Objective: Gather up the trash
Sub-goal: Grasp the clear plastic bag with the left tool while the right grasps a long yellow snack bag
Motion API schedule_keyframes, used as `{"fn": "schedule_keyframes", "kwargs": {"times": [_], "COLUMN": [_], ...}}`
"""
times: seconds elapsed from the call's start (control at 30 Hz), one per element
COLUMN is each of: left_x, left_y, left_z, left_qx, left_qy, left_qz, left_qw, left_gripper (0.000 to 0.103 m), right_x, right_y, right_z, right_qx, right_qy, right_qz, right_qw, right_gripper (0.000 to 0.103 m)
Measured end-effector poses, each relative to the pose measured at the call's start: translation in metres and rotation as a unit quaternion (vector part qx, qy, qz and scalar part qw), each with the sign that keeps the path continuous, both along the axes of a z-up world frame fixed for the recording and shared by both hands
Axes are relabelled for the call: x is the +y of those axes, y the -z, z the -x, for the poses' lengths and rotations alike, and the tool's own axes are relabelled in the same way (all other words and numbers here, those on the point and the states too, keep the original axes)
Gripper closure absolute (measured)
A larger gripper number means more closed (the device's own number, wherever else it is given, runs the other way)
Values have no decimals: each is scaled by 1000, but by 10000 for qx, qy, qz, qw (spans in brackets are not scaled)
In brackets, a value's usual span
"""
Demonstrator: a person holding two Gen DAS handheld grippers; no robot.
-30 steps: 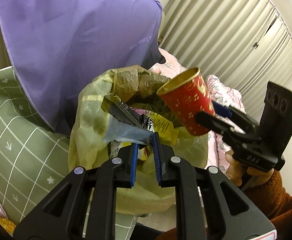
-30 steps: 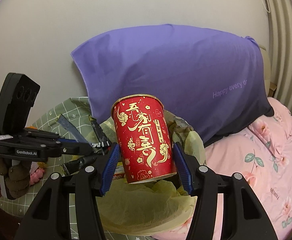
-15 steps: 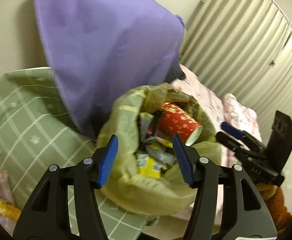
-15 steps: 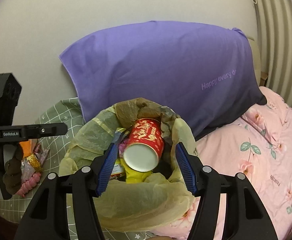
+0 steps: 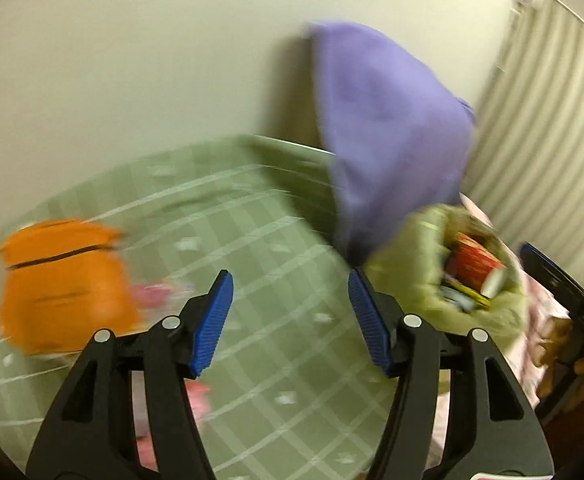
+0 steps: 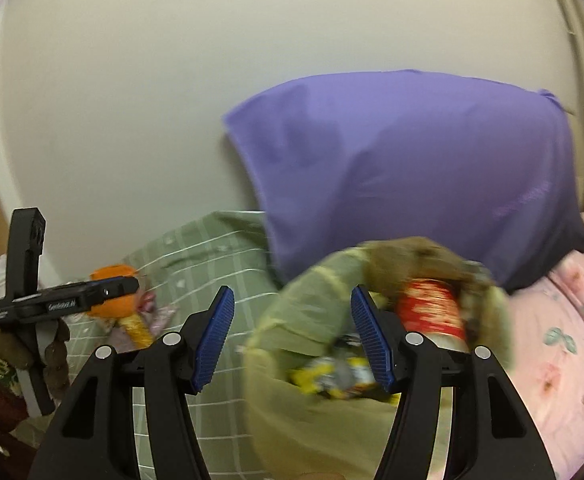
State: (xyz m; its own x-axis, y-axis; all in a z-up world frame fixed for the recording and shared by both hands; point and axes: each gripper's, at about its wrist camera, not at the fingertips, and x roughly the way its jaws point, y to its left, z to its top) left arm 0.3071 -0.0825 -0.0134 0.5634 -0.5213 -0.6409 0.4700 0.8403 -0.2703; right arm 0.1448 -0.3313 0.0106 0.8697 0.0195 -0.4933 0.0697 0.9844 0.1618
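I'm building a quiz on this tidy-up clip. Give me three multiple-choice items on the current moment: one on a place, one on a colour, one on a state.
1. Where is the red cup?
A. Inside the yellow-green bag
B. In the right gripper
C. On the pink sheet

2. What colour is the pillow against the wall?
A. Orange
B. Purple
C. White

3. How is the left gripper?
A. Shut on a wrapper
B. Shut on the cup
C. Open and empty

Answers:
1 A: the red cup lies among wrappers in the yellow-green bag.
2 B: the pillow is purple.
3 C: the left gripper has its jaws apart with only the green blanket seen between them.
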Motion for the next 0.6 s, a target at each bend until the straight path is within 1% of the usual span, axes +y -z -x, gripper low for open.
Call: {"fn": "schedule_keyframes", "kwargs": {"times": [0.1,0.13,0.17,0.2,0.3,0.4,0.47,0.57,0.6], "left_x": [52,72,88,109,148,164,167,169,169], "left_y": [7,10,12,15,22,32,42,59,65], "left_z": [-10,-14,-16,-19,-28,-40,-54,-74,-80], "left_qx": [-1,9,16,34,110,261,398,674,805], "left_qy": [-781,-1098,-1339,-1651,-2111,-2181,-2161,-2243,-2280], "left_qz": [0,15,22,15,-30,-118,-199,-282,-272], "left_qw": [9969,9940,9910,9863,9774,9755,9754,9718,9699], "left_gripper": [44,44,44,44,43,43,43,43,45], "right_x": [19,24,31,36,58,80,91,103,106], "right_y": [3,4,5,6,14,21,23,29,31], "right_z": [-17,-20,-25,-29,-46,-61,-66,-75,-77], "right_qx": [-21,-36,-37,-23,159,486,564,713,776], "right_qy": [-276,-361,-498,-609,-1047,-1352,-1448,-1553,-1561], "right_qz": [15,9,-16,-41,-127,62,168,208,241], "right_qw": [9996,9993,9988,9981,9943,9896,9877,9851,9844], "right_gripper": [45,45,41,38,38,38,38,38,38]}}
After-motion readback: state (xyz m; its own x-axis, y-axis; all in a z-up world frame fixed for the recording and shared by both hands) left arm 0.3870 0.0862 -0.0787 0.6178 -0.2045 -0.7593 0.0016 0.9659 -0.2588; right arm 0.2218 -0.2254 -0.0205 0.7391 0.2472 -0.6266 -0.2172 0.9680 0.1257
